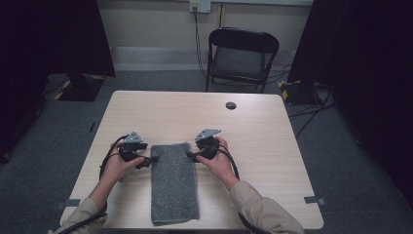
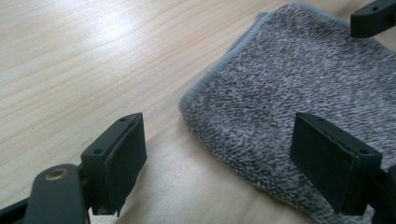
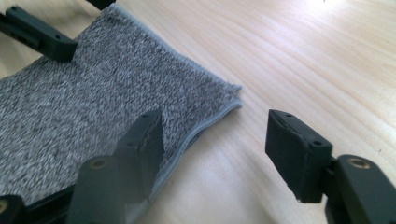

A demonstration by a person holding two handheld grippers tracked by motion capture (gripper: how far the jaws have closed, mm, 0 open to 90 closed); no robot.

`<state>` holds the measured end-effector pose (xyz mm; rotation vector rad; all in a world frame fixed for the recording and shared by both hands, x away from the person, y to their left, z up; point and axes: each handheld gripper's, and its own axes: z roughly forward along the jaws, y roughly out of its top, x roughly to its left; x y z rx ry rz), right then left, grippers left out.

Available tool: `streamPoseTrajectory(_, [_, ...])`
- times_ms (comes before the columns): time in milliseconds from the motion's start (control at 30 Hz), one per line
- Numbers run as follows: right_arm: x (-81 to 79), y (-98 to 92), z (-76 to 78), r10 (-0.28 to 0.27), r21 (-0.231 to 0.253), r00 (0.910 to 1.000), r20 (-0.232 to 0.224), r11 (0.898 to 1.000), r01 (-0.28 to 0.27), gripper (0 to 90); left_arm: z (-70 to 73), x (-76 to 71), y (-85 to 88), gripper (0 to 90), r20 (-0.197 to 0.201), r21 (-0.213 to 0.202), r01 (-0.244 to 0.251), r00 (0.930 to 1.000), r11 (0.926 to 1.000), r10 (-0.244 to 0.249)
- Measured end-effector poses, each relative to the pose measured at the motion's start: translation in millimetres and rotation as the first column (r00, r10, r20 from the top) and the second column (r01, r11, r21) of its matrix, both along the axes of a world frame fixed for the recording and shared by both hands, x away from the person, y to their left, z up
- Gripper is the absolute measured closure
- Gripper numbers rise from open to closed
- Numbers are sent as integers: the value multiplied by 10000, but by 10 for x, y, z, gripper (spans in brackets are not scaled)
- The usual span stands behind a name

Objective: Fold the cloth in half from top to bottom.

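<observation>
A grey folded towel (image 1: 174,181) lies lengthwise on the wooden table (image 1: 253,131), reaching the near edge. My left gripper (image 1: 145,162) sits at the towel's far left corner and my right gripper (image 1: 191,156) at its far right corner, each held in a hand. In the left gripper view the towel's corner (image 2: 261,93) lies between the wide-apart jaws of the left gripper (image 2: 224,161), with the right jaw over the cloth. In the right gripper view the right gripper (image 3: 219,154) straddles the towel's hemmed edge (image 3: 205,121), open, one jaw over cloth, the other over bare wood.
A black folding chair (image 1: 241,53) stands beyond the table's far edge. A dark round grommet (image 1: 231,105) sits near the far edge of the table. Dark curtains hang at both sides, and cables run on the carpet at the right.
</observation>
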<state>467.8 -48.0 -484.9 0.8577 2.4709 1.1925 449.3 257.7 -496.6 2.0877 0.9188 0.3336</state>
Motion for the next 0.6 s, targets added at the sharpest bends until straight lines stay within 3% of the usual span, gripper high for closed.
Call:
streamPoseTrajectory(133, [72,40,1,-129,-74,9998,124,9999,130,414,10,49,21,187,-67,-144,-280,9996,9995,280])
streamPoseTrajectory(233, [144,84,-10,-161,-152,9998,79,9998,162,435,3,75,40,254,42,23,-505,9987,9987,505])
streamPoseTrajectory(300, [187,114,-23,-162,-287,9998,144,9995,167,457,-11,90,47,375,8,-169,-437,9990,9989,437])
streamPoseTrajectory(367, [228,148,-40,-66,-286,9999,107,9996,69,476,-27,101,42,408,99,261,-354,9993,9990,351])
streamPoseTrajectory(433, [253,177,-52,-57,-437,9998,180,9990,65,500,-24,108,47,511,110,190,-419,9991,9989,417])
streamPoseTrajectory(600, [299,249,-97,166,-550,9998,65,9984,-162,525,-18,128,54,668,99,231,45,9999,9997,-47])
